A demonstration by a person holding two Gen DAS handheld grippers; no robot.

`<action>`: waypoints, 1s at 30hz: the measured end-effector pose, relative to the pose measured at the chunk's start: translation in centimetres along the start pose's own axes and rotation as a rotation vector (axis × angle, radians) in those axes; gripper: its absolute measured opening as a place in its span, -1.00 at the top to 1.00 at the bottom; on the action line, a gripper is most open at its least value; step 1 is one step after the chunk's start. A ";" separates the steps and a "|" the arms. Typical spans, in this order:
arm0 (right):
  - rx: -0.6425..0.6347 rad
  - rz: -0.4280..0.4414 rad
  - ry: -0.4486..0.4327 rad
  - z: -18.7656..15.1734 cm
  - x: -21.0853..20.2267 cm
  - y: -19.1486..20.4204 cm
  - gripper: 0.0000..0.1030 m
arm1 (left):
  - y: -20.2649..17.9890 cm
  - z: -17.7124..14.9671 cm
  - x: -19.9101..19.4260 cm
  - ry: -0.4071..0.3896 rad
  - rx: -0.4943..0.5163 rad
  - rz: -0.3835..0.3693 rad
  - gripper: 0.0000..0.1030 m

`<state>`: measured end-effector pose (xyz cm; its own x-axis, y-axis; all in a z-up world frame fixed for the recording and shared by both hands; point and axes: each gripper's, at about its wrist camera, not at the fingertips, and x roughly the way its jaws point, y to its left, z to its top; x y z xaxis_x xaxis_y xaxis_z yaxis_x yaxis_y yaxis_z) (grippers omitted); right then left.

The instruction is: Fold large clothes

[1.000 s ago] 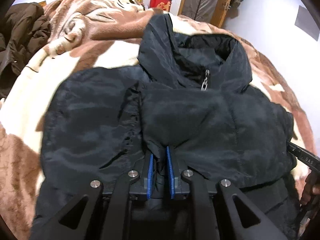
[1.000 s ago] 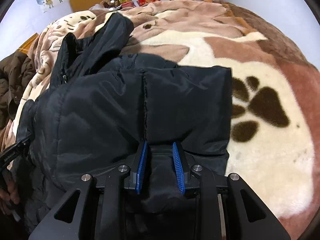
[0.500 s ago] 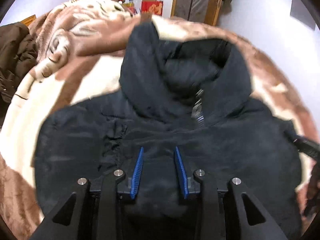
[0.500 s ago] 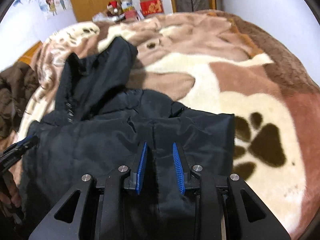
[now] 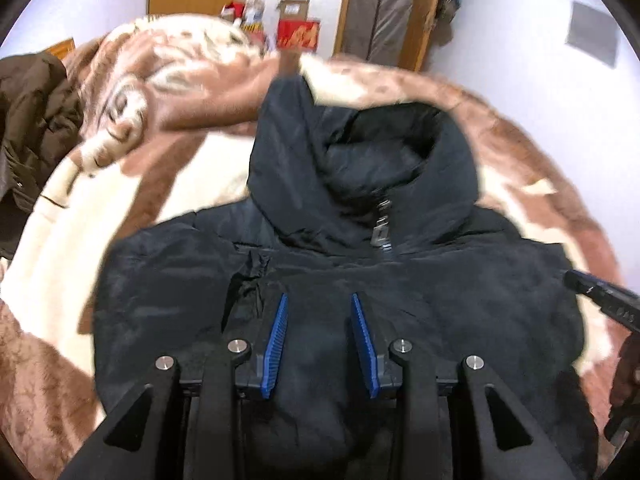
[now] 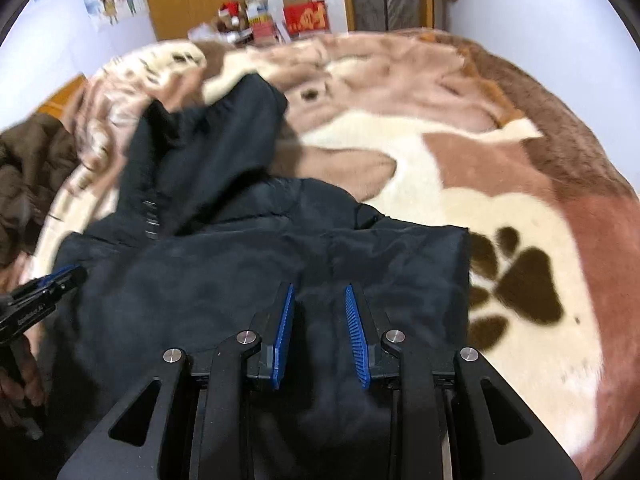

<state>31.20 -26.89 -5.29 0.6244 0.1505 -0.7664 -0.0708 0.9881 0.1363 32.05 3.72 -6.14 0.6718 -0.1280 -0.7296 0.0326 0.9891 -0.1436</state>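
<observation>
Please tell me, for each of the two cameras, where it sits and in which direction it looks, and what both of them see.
Left wrist: sits behind the open left gripper, looking along the black jacket toward its hood; the right gripper enters at the right edge.
Right wrist: sits behind the open right gripper, looking over the jacket toward the paw-print blanket; the left gripper enters at left.
Shared: jacket, blanket, red box.

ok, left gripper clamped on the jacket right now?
No: the left gripper has its blue pads spread apart, with the black jacket lying flat between them, not pinched.
</observation>
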 end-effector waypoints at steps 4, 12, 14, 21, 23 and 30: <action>-0.010 0.028 0.032 -2.9 -0.1 1.2 0.47 | -0.3 -2.4 0.3 0.031 0.036 0.014 0.30; -0.006 0.006 0.108 -3.6 4.4 1.6 0.47 | 1.3 -3.6 4.0 0.109 -0.034 0.013 0.25; 0.004 0.000 0.107 -3.5 3.9 1.6 0.47 | 1.2 -3.4 3.9 0.116 -0.033 0.020 0.25; 0.047 -0.038 0.006 -4.1 -3.7 1.9 0.47 | 0.5 -4.1 -2.1 0.092 -0.033 0.028 0.26; 0.056 -0.044 -0.034 -4.7 -6.3 2.3 0.47 | 0.2 -4.9 -4.6 0.076 -0.047 0.006 0.26; 0.040 -0.075 -0.143 -7.6 -14.4 5.4 0.46 | -0.9 -8.8 -12.2 0.048 -0.052 -0.042 0.26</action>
<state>15.93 -23.48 1.77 0.7316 0.0680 -0.6783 0.0094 0.9939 0.1098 17.30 3.76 -2.94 0.6344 -0.1739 -0.7532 0.0208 0.9778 -0.2083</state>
